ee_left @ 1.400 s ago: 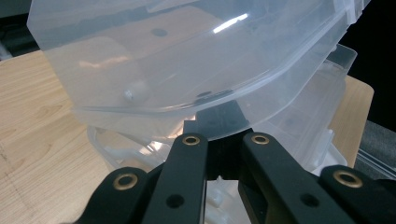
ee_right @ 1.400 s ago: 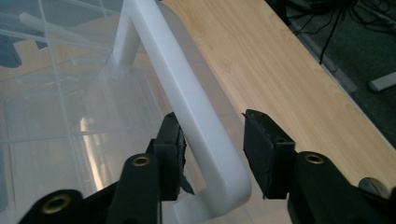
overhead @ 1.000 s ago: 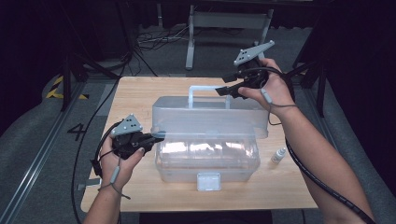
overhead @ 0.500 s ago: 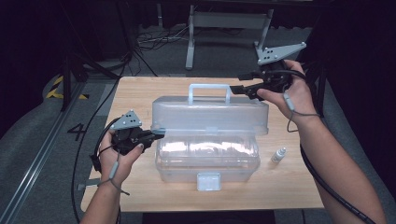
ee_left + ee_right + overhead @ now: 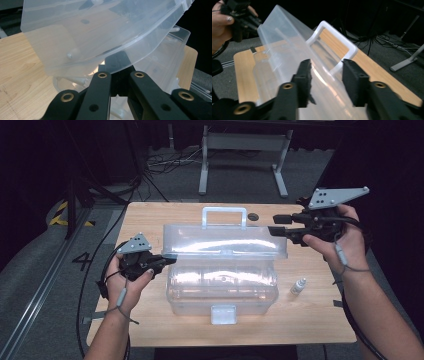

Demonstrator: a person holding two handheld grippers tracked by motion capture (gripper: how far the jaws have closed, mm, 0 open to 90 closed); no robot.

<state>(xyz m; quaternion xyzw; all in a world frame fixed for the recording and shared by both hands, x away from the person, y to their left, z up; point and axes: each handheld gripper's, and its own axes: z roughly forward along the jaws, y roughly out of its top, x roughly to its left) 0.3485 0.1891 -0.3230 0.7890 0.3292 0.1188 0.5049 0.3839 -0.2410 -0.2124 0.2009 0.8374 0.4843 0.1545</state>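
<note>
While its jaws press together on the left end edge of the lid (image 5: 225,242), the left claw (image 5: 167,260) grips the clear plastic toolbox (image 5: 222,287) from that side; in the left gripper view the pads meet on the lid's curved rim (image 5: 117,53). The right claw (image 5: 277,225) hangs off the lid's right end, jaws partly spread and just having been closing, and in the high view it touches nothing. In the right gripper view the lid and its white handle (image 5: 337,37) lie beyond the two pads, neither pad pressing on them.

The lid stands raised and tilted above the toolbox's open base, the handle on its far side. The toolbox sits mid-counter (image 5: 150,215), its front latch (image 5: 223,314) facing the person. Right of the toolbox, near its front corner, a small white dropper bottle (image 5: 298,286) stands upright, apart from it. Behind the toolbox's right end a dark round spot (image 5: 253,216) marks the counter.
</note>
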